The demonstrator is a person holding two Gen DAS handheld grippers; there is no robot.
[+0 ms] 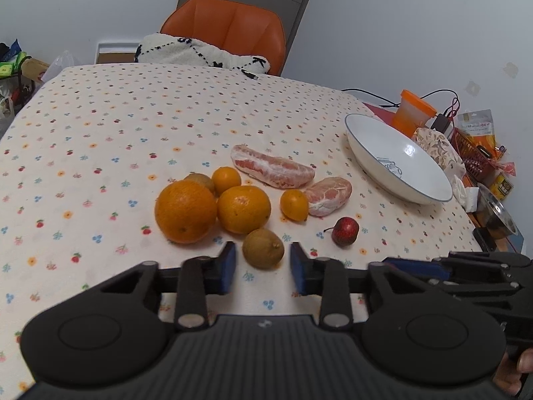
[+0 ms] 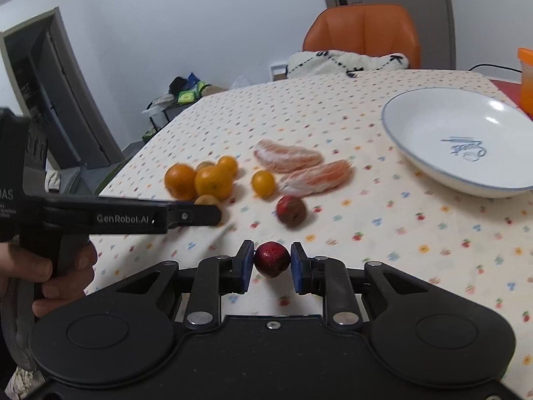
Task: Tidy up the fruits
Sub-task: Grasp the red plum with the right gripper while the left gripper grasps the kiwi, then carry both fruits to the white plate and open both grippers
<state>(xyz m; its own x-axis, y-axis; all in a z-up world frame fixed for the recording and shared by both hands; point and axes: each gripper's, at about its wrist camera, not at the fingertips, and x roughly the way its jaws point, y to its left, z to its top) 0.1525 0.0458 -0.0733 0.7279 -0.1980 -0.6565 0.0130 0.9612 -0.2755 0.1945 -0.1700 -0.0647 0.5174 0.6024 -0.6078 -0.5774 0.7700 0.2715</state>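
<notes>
**Hand-held grippers over a fruit-strewn table, seen from both wrist cameras.**

- **Right gripper** (image 2: 271, 263): its jaws are standing narrow, and its blue pads (image 2: 248, 266) are pressing on either side of a small red fruit (image 2: 272, 259). It is gripping this fruit just above the flowered tablecloth (image 1: 166, 110).
- **Left gripper** (image 1: 263, 266): its jaws are standing moderately open. Its fingertips are flanking a kiwi (image 1: 263, 248) that is resting on the cloth, with a gap showing on each side. A hand (image 2: 50, 266) is grasping its handle.
- **Loose fruit:**
  - A second red fruit (image 1: 345, 231) is lying just right of the kiwi.
  - Behind the kiwi, a large orange (image 1: 185, 211) and a mid-sized orange (image 1: 244, 209) are sitting side by side.
  - A second kiwi (image 1: 200, 180) and a small orange (image 1: 226, 180) are sitting close behind those two oranges.
  - Another small orange (image 1: 293, 205) is touching the shorter of two peeled pomelo segments (image 1: 328, 196).
  - The longer segment (image 1: 272, 166) is lying just beyond it.
- **Container:** a white bowl (image 2: 429, 123) with a blue rim is standing to the right, apart from all the fruit. Its inner floor is showing only a blue printed script.
- **Beyond the bowl:** an orange cup (image 1: 413, 113) is standing at the table's far right edge.
</notes>
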